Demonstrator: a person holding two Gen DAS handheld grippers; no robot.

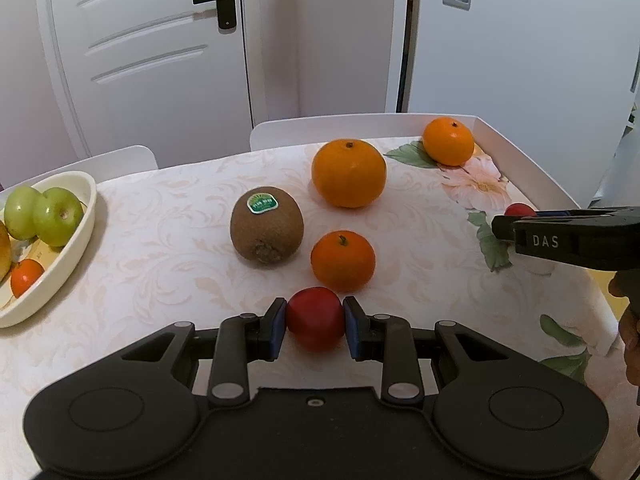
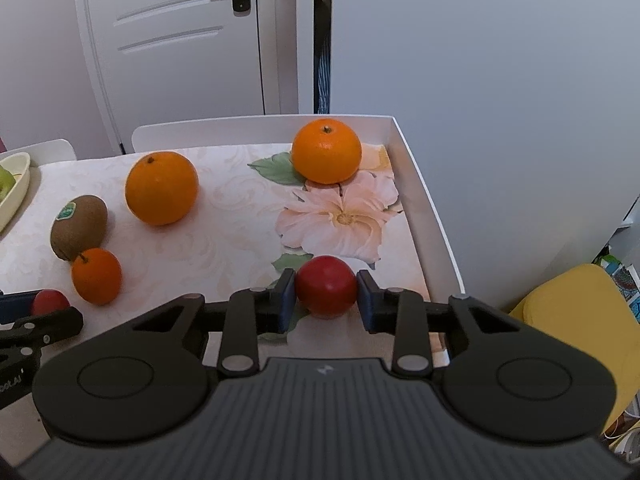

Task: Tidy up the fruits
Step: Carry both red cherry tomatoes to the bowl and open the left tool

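Two small round red fruits are clamped, lower centre of each view: left gripper [image 1: 315, 322] on one [image 1: 315, 317], right gripper [image 2: 326, 295] on another [image 2: 327, 290]. Lift straight, gently, then carry toward the cream oval bowl [image 1: 76, 248] at left.

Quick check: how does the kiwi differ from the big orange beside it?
The kiwi is brown and fuzzy; the big orange is smooth and bright orange. The kiwi is egg-shaped and smaller; the orange is rounder and larger. The kiwi carries a green sticker; the orange shows none. Both sit loose on the tablecloth, outside the bowl, untouched by either tongs.
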